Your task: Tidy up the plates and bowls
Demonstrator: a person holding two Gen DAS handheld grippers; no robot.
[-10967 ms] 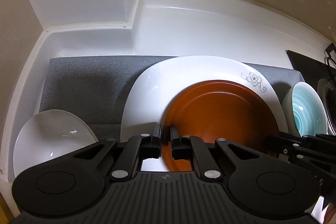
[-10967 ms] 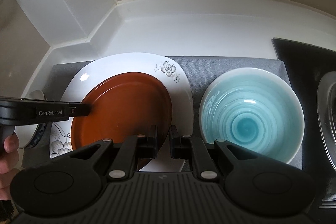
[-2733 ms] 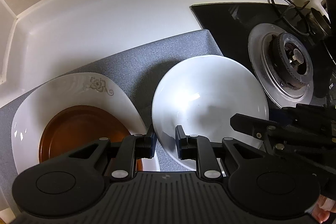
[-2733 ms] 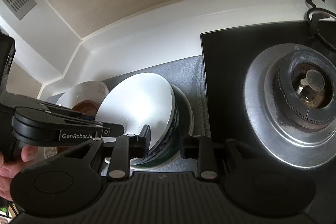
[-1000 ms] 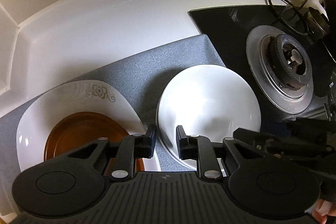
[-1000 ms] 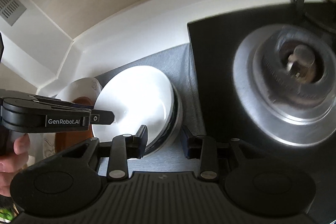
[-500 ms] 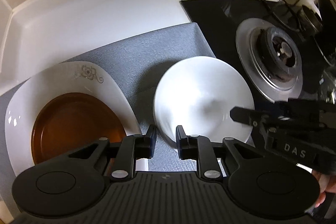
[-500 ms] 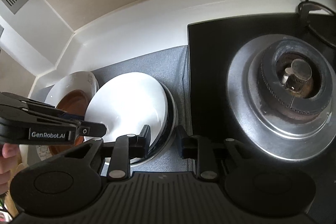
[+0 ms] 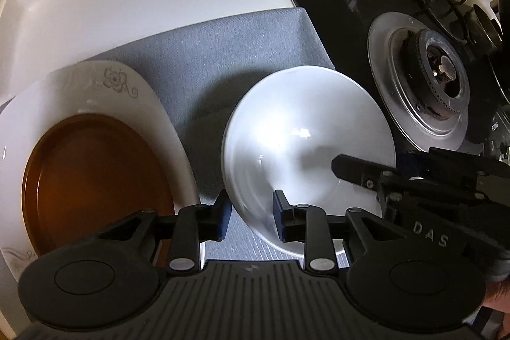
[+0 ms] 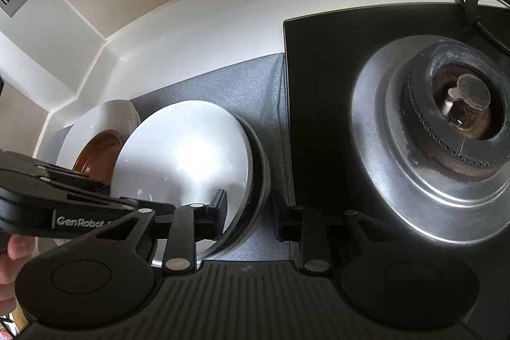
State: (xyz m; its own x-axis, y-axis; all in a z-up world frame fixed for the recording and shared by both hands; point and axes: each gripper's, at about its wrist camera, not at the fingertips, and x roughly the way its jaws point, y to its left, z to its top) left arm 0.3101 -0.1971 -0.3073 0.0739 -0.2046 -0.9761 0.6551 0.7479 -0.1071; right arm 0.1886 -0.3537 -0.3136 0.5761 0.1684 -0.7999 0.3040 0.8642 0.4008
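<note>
While straddling the bowl: left claw (image 9: 248, 214) jaws opening, its rim between them
Right claw (image 10: 250, 214): parted around the bowl's (image 9: 306, 145) far rim, pads clear
Plates (image 9: 95, 180): left of the left claw

My left gripper (image 9: 249, 214) points steeply down and its jaws are opening, with a clear gap between the two black fingers, and the near left rim of the white bowl (image 9: 306, 136) lies between them without the pads pressing it. My right gripper (image 10: 250, 215) also points down, less steeply, with its jaws apart around the right rim of the same bowl, not pressing it. A little of my left hand (image 10: 12, 257) shows at the left edge behind its gripper.
</note>
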